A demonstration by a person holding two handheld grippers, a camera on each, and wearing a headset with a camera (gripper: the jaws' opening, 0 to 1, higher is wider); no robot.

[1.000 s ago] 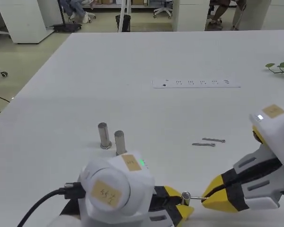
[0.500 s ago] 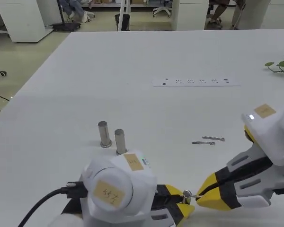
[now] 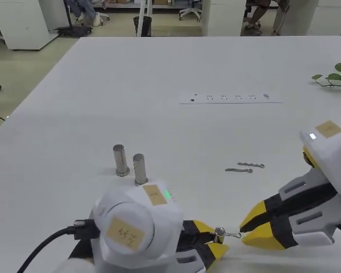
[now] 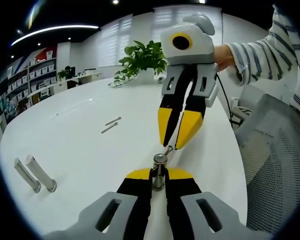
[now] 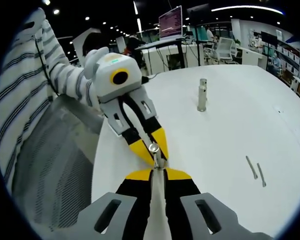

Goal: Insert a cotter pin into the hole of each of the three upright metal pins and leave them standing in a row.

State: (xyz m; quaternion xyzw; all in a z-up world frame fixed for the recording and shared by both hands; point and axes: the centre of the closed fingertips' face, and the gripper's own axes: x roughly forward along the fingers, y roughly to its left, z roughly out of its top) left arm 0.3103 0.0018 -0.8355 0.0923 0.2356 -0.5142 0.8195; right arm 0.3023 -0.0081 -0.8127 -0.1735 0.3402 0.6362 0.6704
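Observation:
My left gripper is shut on a short metal pin, held low over the table's near edge. The right gripper faces it from the right, shut on a thin cotter pin whose tip meets the pin's head. In the left gripper view the held metal pin stands between my yellow jaws and the cotter pin touches its top. Two more metal pins stand upright side by side on the table. Two spare cotter pins lie flat further right.
A white power strip lies across the middle of the white table. A leafy plant reaches in at the far right edge. Office chairs and a person's legs show beyond the table's far end.
The right gripper's tip edged closer to the held metal pin, then eased back a little. The head camera has shifted slightly; the standing pins have not moved.

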